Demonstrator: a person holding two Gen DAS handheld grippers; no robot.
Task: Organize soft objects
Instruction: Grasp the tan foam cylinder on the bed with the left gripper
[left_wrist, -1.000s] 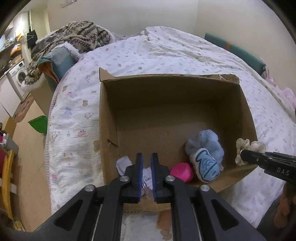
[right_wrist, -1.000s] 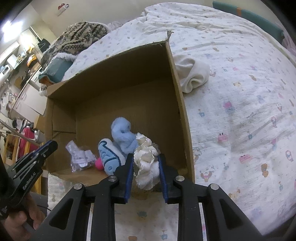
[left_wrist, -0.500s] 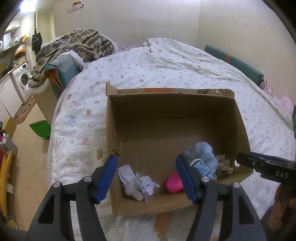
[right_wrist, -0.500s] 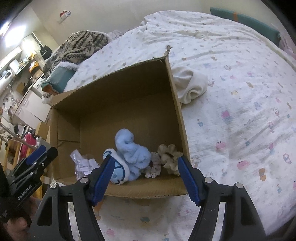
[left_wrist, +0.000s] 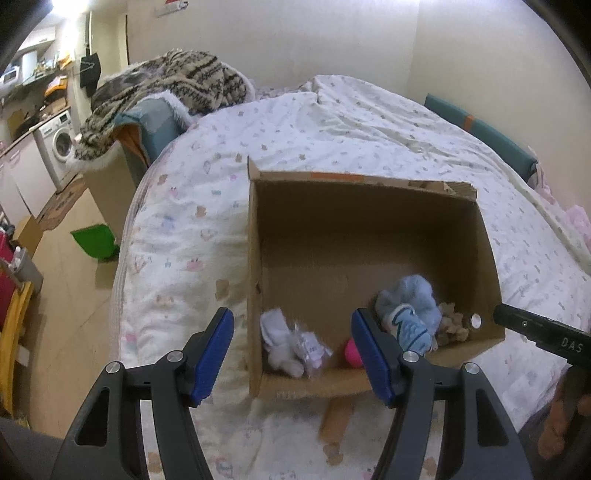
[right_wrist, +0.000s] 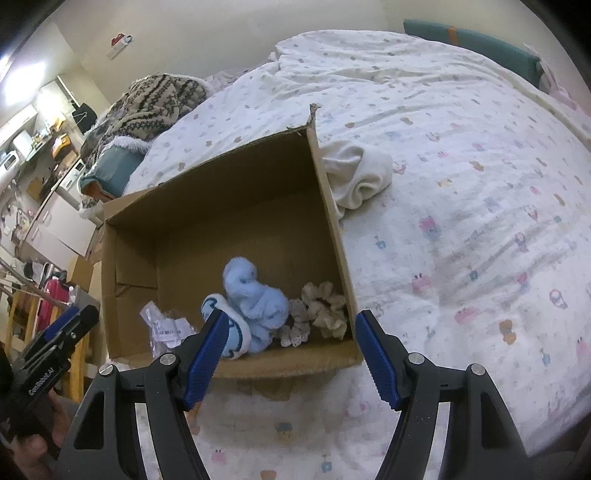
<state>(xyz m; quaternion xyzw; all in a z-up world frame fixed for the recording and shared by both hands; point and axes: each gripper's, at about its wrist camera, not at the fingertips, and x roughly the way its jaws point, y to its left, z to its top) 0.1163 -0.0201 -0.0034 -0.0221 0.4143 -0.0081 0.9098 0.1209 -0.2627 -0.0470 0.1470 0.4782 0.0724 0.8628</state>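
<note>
An open cardboard box (left_wrist: 255, 258) (right_wrist: 328, 206) stands on the bed. Inside along its near wall lie a white sock with a clear packet (left_wrist: 291, 341) (right_wrist: 162, 326), a pink ball (left_wrist: 351, 352), a light blue plush with a blue-and-white shoe shape (left_wrist: 410, 314) (right_wrist: 255, 299), and a cream scrunchie (left_wrist: 450, 325) (right_wrist: 325, 306). My left gripper (left_wrist: 295, 358) is open and empty, above the box's near left corner. My right gripper (right_wrist: 291, 354) is open and empty, above the near right corner. A cream cloth (right_wrist: 358, 177) lies on the bed right of the box.
The bed has a white patterned quilt (left_wrist: 332, 125) (right_wrist: 461, 184). A patterned knit blanket (left_wrist: 166, 88) is piled at the far left. The floor lies to the left with a green dustpan (left_wrist: 94, 242) and a washing machine (left_wrist: 61, 147).
Both grippers opened and pulled back from the box. The left let go of the packet and the right dropped the cream scrunchie; both now lie in the box.
</note>
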